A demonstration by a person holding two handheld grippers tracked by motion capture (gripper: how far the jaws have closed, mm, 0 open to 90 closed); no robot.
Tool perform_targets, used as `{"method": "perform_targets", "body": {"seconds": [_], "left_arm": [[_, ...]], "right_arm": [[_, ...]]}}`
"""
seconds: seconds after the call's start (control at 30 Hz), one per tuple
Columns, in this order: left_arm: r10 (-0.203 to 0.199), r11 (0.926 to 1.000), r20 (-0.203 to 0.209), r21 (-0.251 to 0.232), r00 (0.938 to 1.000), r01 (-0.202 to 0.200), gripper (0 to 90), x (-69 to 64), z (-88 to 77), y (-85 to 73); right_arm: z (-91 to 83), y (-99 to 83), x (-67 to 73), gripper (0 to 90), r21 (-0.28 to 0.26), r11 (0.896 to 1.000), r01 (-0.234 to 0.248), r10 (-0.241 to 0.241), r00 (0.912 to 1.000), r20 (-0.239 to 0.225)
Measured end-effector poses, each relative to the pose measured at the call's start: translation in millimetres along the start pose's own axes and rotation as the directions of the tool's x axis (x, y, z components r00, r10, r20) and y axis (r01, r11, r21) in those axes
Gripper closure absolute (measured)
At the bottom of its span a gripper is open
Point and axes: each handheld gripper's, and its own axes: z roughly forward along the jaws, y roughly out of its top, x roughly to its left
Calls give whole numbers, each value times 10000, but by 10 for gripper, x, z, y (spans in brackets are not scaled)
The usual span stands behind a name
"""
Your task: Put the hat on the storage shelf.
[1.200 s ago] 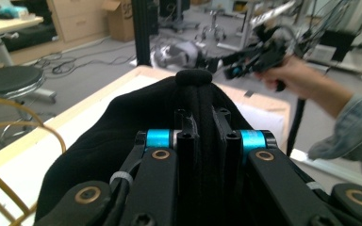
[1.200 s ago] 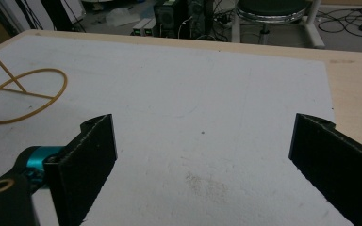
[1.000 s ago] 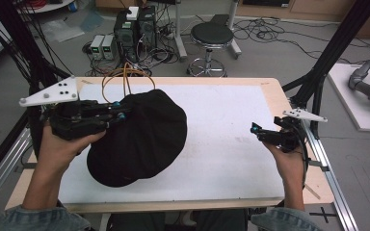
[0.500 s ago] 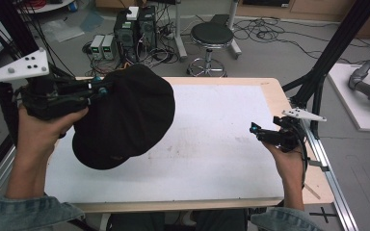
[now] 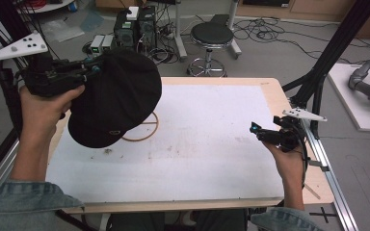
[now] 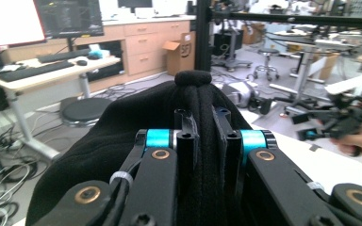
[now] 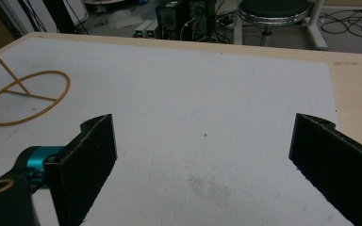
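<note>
1. White table top (image 5: 212,144) spreads beneath both your grippers.
2. Your left gripper (image 6: 201,136) is clamped on the black cap (image 5: 115,98), lifted above a yellow wire ring stand (image 5: 142,130).
3. Your right gripper (image 7: 202,155) hovers low, jaws spread wide, nothing between them.

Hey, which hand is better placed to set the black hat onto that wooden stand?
Left. The left hand-held gripper is shut on the hat, which hangs right above the stand. The right hand-held gripper is open, holds nothing and sits at the table's far right edge.
</note>
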Motion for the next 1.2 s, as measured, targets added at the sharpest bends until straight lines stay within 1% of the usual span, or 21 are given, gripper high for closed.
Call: {"method": "perform_targets", "body": {"seconds": [0.07, 0.13, 0.23, 0.37, 0.4, 0.57, 0.73, 0.83, 0.9, 1.07, 1.2], "left_arm": [[-92, 10000, -167, -1, 9998, 92, 817, 61, 58, -19], [-33, 10000, -331, 26, 9994, 33, 818, 113, 121, -39], [23, 9999, -527, 114, 9986, -17, 818, 191, 213, -73], [19, 9993, -691, 368, 9976, 7, 818, 272, 317, -128], [-18, 9992, -699, 402, 9976, 46, 818, 290, 338, -143], [-183, 9991, -642, 377, 9978, 207, 818, 365, 412, -233], [-324, 9982, -749, 484, 9967, 361, 817, 430, 513, -307], [-373, 9974, -724, 585, 9967, 416, 817, 460, 568, -340], [-362, 9972, -733, 627, 9967, 408, 816, 473, 600, -357], [-485, 9955, -766, 775, 9959, 544, 814, 519, 669, -395], [-764, 9935, -725, 788, 9944, 820, 810, 562, 702, -452]], "right_arm": [[-3, 1, 3, 79, 31, 10000, -86, 86, 10000, -1], [-1, 1, -4, 79, 10, 10000, -22, 22, 10000, 0], [-2, 1, -1, 79, 29, 10000, -58, 58, 10000, -18], [-4, 2, -10, 79, -13, 10000, -13, 13, 10000, -23], [-9, 1, -9, 79, -16, 10000, -90, 90, 10000, -24], [-25, 6, -22, 79, -94, 9999, -78, 78, 10000, -21], [-30, 14, -9, 79, -94, 9999, -68, 68, 10000, -51], [-30, 16, -11, 79, -135, 9999, -56, 55, 10000, -56], [-33, 15, -10, 79, -66, 9999, -127, 127, 9999, -48], [-35, 15, -16, 79, -136, 9999, -59, 58, 10000, -68], [-33, 18, -7, 79, -145, 9999, -54, 53, 9999, -93]]}}
